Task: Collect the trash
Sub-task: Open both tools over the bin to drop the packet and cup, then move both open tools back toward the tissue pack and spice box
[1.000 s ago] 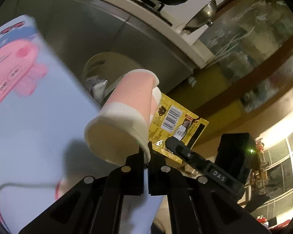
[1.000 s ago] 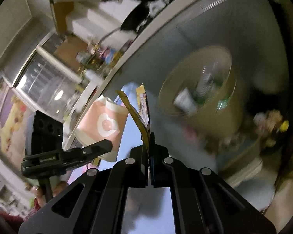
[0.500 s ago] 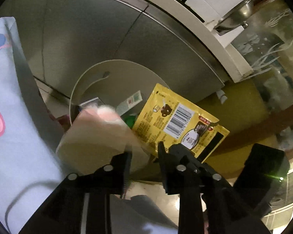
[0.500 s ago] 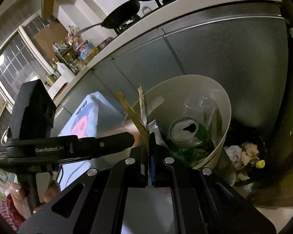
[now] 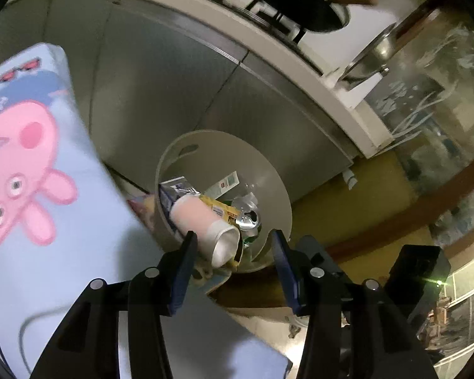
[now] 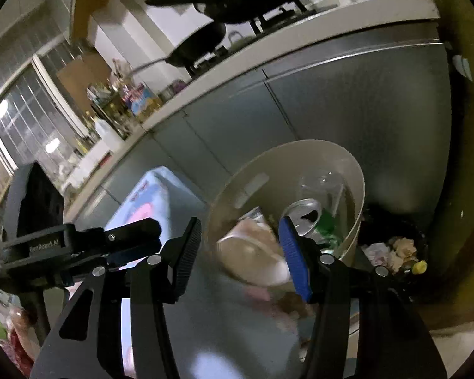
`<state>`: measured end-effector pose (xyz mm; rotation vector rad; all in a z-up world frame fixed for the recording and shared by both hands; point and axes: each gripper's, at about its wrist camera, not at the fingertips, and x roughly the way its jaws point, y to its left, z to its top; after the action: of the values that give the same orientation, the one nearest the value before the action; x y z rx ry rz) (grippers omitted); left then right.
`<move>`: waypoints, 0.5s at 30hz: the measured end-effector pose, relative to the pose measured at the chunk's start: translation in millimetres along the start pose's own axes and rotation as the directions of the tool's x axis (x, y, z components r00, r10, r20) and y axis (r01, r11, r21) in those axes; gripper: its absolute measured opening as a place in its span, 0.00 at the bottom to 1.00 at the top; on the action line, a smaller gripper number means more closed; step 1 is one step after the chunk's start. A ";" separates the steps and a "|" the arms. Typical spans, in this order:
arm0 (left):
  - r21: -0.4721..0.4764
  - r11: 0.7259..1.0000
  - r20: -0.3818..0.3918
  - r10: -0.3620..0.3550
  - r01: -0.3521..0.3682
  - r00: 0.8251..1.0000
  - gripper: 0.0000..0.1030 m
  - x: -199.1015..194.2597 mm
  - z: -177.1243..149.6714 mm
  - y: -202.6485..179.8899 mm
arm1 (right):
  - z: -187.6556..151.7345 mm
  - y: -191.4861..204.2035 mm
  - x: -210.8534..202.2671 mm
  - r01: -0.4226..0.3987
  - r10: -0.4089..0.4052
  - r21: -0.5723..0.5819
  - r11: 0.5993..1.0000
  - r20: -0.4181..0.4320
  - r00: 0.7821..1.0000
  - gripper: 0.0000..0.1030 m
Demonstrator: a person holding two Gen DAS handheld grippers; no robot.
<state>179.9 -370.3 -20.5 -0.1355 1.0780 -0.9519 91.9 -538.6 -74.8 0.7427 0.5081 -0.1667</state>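
From the left wrist, the left tool (image 5: 232,241) has its jaws opening and grips nothing; the pink paper cup (image 5: 202,221) lies just ahead, on its side atop the rubbish in the beige bin (image 5: 268,170), mouth toward the tool, beside a yellow wrapper (image 5: 222,208) and a crushed can (image 5: 248,216). From the right wrist, the right tool (image 6: 240,235) is opening too, empty, the bin (image 6: 347,170) directly ahead. Grey kitchen cabinets (image 6: 347,101) stand behind; a cartoon-print cloth (image 5: 31,164) covers the tabletop alongside.
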 end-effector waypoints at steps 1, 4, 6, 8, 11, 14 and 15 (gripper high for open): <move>0.011 1.000 0.020 0.015 -0.015 1.000 0.50 -11.3 -6.3 -0.2 | -4.8 4.0 -7.0 -0.017 0.017 0.011 1.000 0.005 1.000 0.50; 0.056 0.992 0.061 0.106 -0.109 0.993 0.53 -35.6 -23.9 -3.1 | -22.7 19.5 -27.2 -0.052 0.052 0.028 0.998 0.018 0.998 0.50; 0.094 0.979 0.088 0.175 -0.183 0.981 0.53 -51.7 -37.5 -4.7 | -37.9 28.9 -38.7 -0.065 0.064 0.039 0.997 0.018 0.998 0.50; 0.116 0.963 0.115 0.232 -0.245 0.966 0.55 -67.2 -51.3 -2.6 | -51.6 35.3 -47.9 -0.073 0.072 0.057 0.996 0.012 0.997 0.50; 0.136 0.935 0.143 0.310 -0.329 0.940 0.57 -87.1 -71.8 0.7 | -68.4 46.1 -59.7 -0.081 0.081 0.073 0.994 -0.003 0.997 0.50; 0.150 0.909 0.169 0.363 -0.388 0.916 0.61 -105.8 -90.0 5.2 | -79.4 59.8 -69.2 -0.086 0.087 0.063 0.994 -0.017 0.996 0.51; 0.149 0.904 0.176 0.374 -0.400 0.911 0.64 -111.1 -94.6 6.9 | -81.9 65.5 -72.2 -0.094 0.096 0.062 0.994 -0.023 0.995 0.52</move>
<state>93.9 -254.8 4.4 0.1578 0.8379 -0.6623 18.9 -437.1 -50.3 0.8275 0.4929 -0.0840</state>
